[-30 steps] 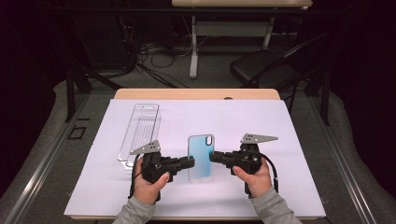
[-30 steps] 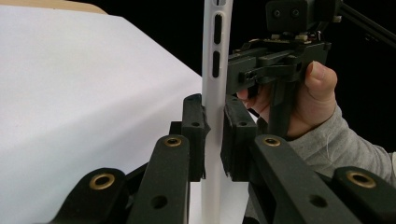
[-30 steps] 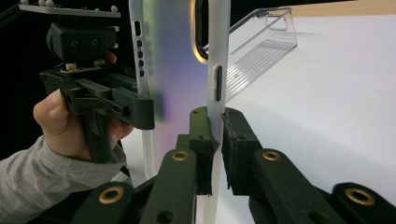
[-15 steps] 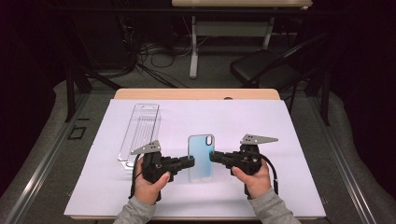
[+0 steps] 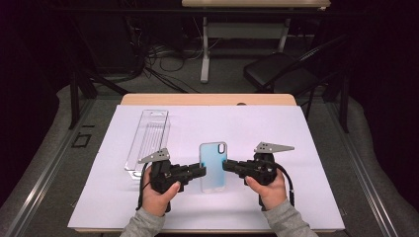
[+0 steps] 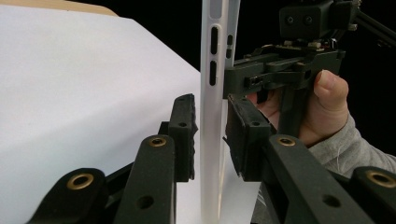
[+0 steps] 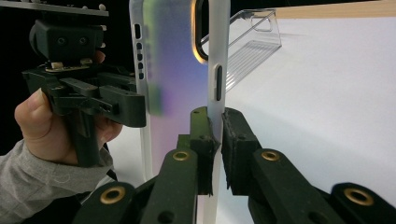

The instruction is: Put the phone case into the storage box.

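left claw [image 6: 208, 135] has just been opening, its pads now off the phone case [image 5: 213, 166] above the table [image 5: 306, 148]; right claw [image 7: 215, 140] alone pinches its edge, so it could twist and drop.

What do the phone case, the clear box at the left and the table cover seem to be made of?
Phone case: likely soft translucent plastic, with a frosted milky rim and a blue-tinted back that shows an iridescent sheen in the right gripper view.
Clear box: probably rigid transparent plastic, glossy, ribbed, with glinting edges.
Table cover: a matte white sheet, paper or thin board; I cannot tell which.
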Motion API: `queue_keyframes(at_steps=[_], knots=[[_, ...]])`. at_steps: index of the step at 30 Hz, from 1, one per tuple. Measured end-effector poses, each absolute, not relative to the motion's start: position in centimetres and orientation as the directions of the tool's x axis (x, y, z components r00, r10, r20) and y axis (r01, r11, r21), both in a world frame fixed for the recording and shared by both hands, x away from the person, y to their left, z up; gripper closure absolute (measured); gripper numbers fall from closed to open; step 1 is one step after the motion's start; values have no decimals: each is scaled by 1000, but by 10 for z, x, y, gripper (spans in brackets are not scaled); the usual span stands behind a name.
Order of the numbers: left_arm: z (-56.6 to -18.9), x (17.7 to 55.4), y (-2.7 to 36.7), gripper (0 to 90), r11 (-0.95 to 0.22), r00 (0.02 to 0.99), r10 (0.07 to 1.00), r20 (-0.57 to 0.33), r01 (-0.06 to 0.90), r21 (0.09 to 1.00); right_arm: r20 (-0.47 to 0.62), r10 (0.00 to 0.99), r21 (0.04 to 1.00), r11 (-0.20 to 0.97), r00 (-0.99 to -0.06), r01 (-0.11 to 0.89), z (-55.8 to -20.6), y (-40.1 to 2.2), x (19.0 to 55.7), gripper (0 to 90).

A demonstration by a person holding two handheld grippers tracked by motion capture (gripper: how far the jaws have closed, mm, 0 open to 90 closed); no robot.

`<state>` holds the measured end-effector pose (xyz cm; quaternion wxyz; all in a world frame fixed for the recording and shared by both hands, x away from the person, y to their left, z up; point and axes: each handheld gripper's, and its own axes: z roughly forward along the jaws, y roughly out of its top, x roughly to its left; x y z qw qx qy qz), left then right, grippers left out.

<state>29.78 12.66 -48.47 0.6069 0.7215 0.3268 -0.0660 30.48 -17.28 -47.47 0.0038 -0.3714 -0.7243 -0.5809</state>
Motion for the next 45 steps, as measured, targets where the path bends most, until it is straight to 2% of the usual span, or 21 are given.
queue_keyframes(at_steps=[17,21,29,35,45], knots=[[-488,300,129,544,-10,754,479,-450,518,856,373,615,859,55,-695,509,-477,-177,305,837],[-489,301,129,473,6,749,497,-439,503,864,354,638,864,57,-684,500,-478,-177,305,837],[-489,301,128,426,-2,729,555,-401,483,876,307,674,882,65,-672,468,-478,-177,304,837],[-486,300,123,425,-45,708,620,-339,463,885,257,698,895,89,-669,437,-479,-175,301,837],[-479,297,114,438,-73,695,663,-280,432,899,229,717,904,95,-659,418,-479,-174,300,836]])
